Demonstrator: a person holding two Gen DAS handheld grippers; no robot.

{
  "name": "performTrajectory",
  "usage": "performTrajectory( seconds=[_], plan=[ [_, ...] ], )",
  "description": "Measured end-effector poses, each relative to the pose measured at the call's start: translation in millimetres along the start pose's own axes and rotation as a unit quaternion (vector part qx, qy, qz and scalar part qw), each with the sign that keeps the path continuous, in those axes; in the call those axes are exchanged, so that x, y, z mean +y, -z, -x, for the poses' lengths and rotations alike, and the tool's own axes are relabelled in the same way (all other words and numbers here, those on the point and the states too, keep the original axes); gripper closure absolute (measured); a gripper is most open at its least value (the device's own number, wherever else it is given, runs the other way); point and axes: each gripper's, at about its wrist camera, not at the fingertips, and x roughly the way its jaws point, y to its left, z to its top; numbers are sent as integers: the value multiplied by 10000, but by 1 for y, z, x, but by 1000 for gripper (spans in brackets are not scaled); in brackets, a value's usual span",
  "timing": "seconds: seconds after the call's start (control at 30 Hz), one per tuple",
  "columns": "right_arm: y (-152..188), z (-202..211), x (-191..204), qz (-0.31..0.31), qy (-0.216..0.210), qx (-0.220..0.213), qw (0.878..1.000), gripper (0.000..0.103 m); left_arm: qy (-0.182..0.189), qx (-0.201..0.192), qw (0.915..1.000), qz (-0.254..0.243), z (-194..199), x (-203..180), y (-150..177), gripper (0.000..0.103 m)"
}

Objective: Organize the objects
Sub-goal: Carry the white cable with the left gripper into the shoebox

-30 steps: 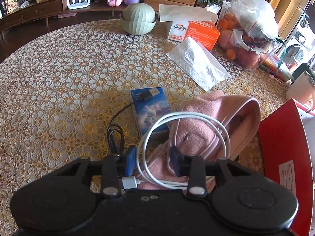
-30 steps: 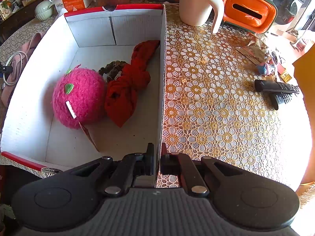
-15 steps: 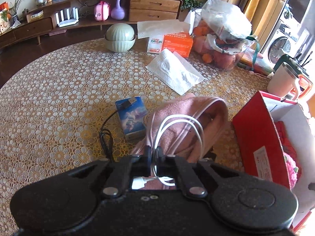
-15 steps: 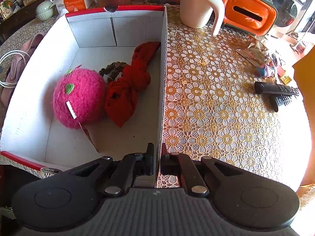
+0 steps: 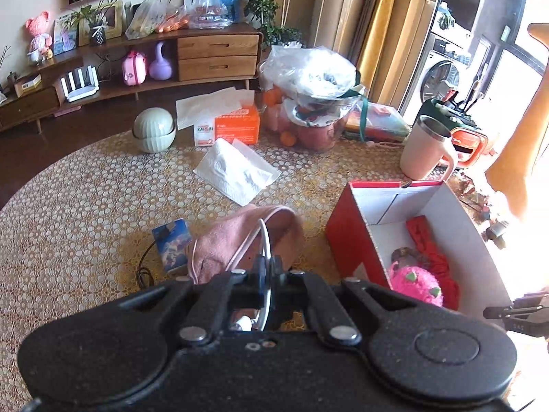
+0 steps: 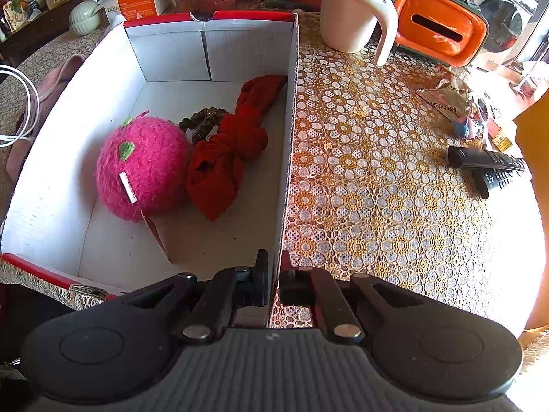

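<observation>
You closed on the cable and lifted it clear of the table.

A second before, your left gripper [image 5: 267, 267] stood open over the red-and-white cardboard box's [image 6: 290, 110] neighbour, the pink fleece cloth [image 5: 236, 240]; now it was pinched shut on the coiled white charging cable [image 5: 266, 240], raised and seemingly swinging toward the box, whose right wall your right gripper [image 6: 273, 276] clamped. The cable hung from the fingertips, just left of the box.
</observation>
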Motion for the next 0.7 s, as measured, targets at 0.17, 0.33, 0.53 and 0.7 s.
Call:
performTrajectory(
  seconds=[0.17, 0.33, 0.53, 0.7],
  plan=[
    [1, 0, 1, 63, 4, -37, 10000, 98, 221, -131, 9993, -269, 17, -27, -11, 102],
    [2, 0, 0, 46, -20, -41, 10000, 98, 587, -293, 9963, -563, 30, -63, -24, 102],
    [1, 0, 0, 51, -26, -46, 10000, 98, 992, -419, 9892, -993, 36, -113, -37, 102],
    [1, 0, 0, 47, -56, -60, 10000, 98, 1296, -414, 9827, -1254, 26, -153, -38, 102]
  ],
)
